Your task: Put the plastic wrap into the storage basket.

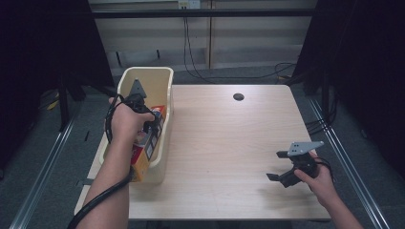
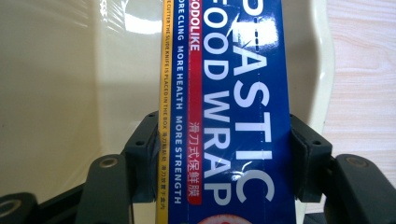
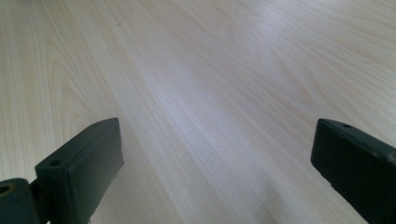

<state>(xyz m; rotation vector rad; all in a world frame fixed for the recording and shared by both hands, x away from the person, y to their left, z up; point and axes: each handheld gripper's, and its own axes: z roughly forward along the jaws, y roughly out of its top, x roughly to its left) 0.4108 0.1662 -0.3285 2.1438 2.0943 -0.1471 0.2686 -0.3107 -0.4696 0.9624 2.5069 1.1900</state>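
Note:
A long blue box of plastic wrap (image 2: 229, 112) with a yellow edge strip lies lengthwise in a cream plastic bin (image 2: 56, 93). My left gripper (image 2: 223, 154) is shut on the box, one black jaw pressed against each long side. In the high view the left gripper (image 1: 143, 125) sits over the bin (image 1: 165, 78) at the table's left edge, and the box's orange end (image 1: 138, 164) points toward the person. My right gripper (image 1: 278, 165) hovers low over the bare wood near the front right, its jaws wide apart. The right gripper (image 3: 215, 158) has nothing between its jaws.
The light wooden table (image 1: 224, 143) has a dark round cable hole (image 1: 238, 97) near its far edge. Cables hang behind the table, and dark curtains flank both sides. Metal floor rails run along the left and right.

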